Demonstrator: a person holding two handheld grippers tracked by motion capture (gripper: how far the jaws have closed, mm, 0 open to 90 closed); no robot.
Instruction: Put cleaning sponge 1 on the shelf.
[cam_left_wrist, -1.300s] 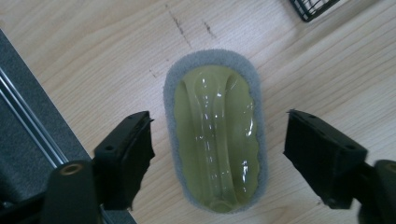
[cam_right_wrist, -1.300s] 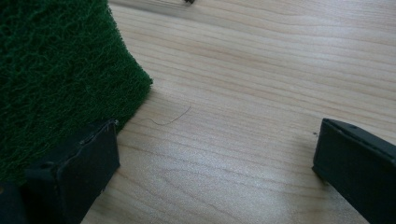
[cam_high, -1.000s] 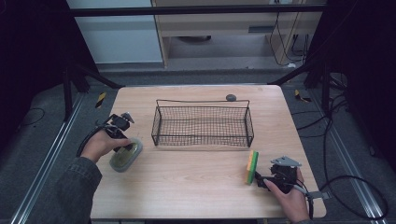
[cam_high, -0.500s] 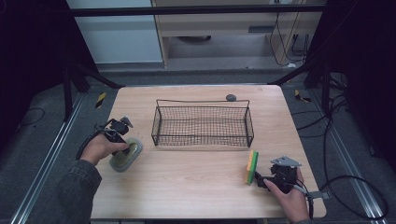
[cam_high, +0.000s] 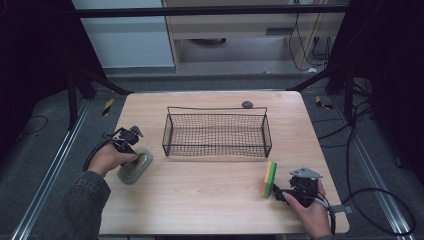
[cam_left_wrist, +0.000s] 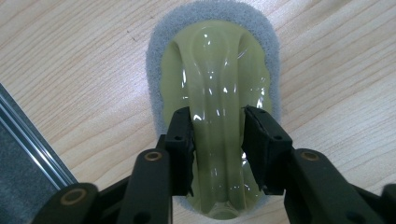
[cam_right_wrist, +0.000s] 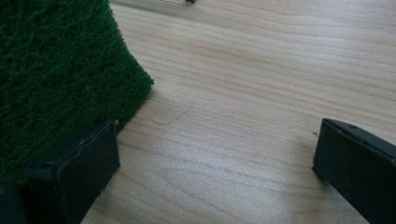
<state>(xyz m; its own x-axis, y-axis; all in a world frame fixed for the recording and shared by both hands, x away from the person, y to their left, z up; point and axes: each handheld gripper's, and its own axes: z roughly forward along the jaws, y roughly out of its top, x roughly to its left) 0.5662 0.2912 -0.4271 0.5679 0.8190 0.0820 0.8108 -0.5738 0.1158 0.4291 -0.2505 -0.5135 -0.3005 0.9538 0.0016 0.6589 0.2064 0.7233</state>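
In the high view my left gripper (cam_high: 131, 145) sits at the left middle of the frame, over the oval scrubber (cam_high: 134, 167) that lies flat near the table's (cam_high: 210, 200) left edge. In the left gripper view the scrubber (cam_left_wrist: 217, 93) fills the centre: a grey foam pad with a glossy yellow-green handle ridge running down it. My jaws have just been closing, and they now stand narrow, one pad on each side of that ridge, pressing against it. The scrubber rests on the wood.

My right gripper (cam_high: 280, 192) is at the lower right of the high view, just beside the yellow-and-green sponge (cam_high: 270, 178), which stands on its edge. In the right gripper view my jaws are spread wide with bare wood between them; the green sponge (cam_right_wrist: 56, 79) fills the upper left corner, right against the near jaw at the lower left, not gripped.

A black wire basket (cam_high: 217, 132) stands at the centre of the high view, well apart from both grippers.
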